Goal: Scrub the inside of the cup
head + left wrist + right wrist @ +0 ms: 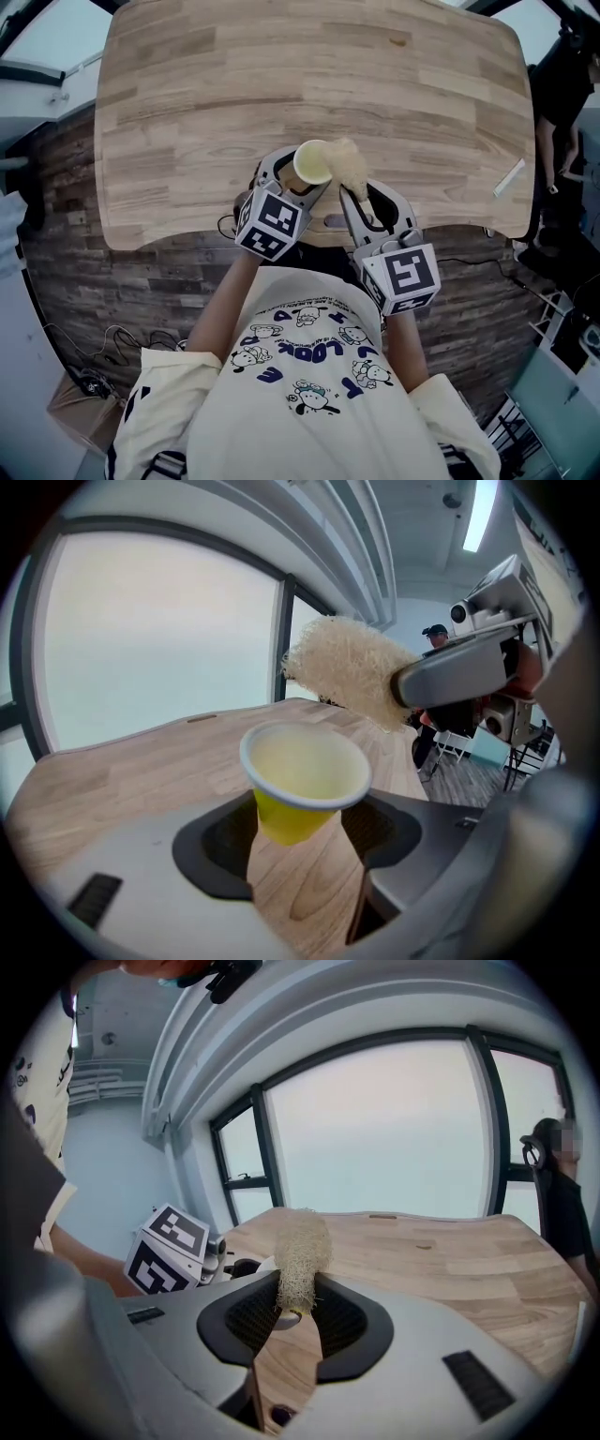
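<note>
A small yellow paper cup (302,782) with a white rim sits between the jaws of my left gripper (298,832), which is shut on it, mouth tilted up and toward the right. In the head view the cup (313,161) is held above the near edge of the wooden table (187,112). My right gripper (292,1309) is shut on a pale fibrous loofah scrubber (302,1255). The loofah (349,165) hangs just right of the cup's mouth, outside it. From the left gripper view the loofah (349,672) floats above and beyond the rim.
A small white strip (509,176) lies near the table's right edge. A person (562,1204) stands beyond the table at the right. Cables and a box (80,394) lie on the floor at the lower left. Large windows stand behind the table.
</note>
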Available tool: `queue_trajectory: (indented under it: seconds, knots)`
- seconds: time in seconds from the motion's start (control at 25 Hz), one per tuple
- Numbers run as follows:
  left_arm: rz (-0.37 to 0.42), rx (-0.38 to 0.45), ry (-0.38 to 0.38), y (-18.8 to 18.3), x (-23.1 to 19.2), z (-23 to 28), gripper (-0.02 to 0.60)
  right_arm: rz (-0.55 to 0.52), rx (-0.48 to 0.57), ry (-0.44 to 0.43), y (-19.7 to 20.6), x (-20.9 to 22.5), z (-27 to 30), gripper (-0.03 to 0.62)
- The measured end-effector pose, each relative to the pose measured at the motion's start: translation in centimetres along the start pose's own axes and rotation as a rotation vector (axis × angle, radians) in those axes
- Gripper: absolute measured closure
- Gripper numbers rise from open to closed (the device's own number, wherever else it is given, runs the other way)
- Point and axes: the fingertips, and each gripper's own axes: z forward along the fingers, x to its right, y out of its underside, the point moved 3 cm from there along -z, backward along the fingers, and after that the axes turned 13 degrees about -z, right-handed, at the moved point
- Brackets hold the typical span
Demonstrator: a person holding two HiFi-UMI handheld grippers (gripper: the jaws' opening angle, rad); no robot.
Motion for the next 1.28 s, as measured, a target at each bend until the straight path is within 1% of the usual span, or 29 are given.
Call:
queue_trajectory:
  seconds: [0.16,0.32,0.48,0.68,0.88,1.08,1.28]
  knots:
    - [0.014,0.012,0.001,-0.7,0.3,-0.7,0.282,-0.038,-0.01,-0.033,-0.4,-0.2,-0.3,0.502]
    - [0.046,0.016,-0.002,-1.3,0.4,-1.2,0.282,-0.057,-0.026,-0.07,-0.8,-1.0,-0.2,0.502]
    - [0.06,0.031,-0.005,-2.2,0.5,-1.7,0.282,-0.073,-0.063,-0.091,-0.8,-1.5,-0.1,0.503]
    - [0.134,0.025,-0.023,-2.9,0.9,-2.2,0.284,-0.06,-0.081,-0.087,-0.8,-1.1,-0.5,0.503]
    - [0.188,0.024,-0.033,-3.1,1.2,-2.8,0.285,-0.063,-0.086,-0.091,-0.8,-0.8,-0.7,0.503]
    - [0.224,0.023,-0.037,-3.3,1.6,-3.1,0.285,-0.044,-0.087,-0.099,-0.7,-0.4,-0.9,0.505]
    - [0.286,0.014,-0.04,-3.5,1.8,-3.4,0.287,-0.038,-0.093,-0.112,-0.4,0.3,-1.1,0.505]
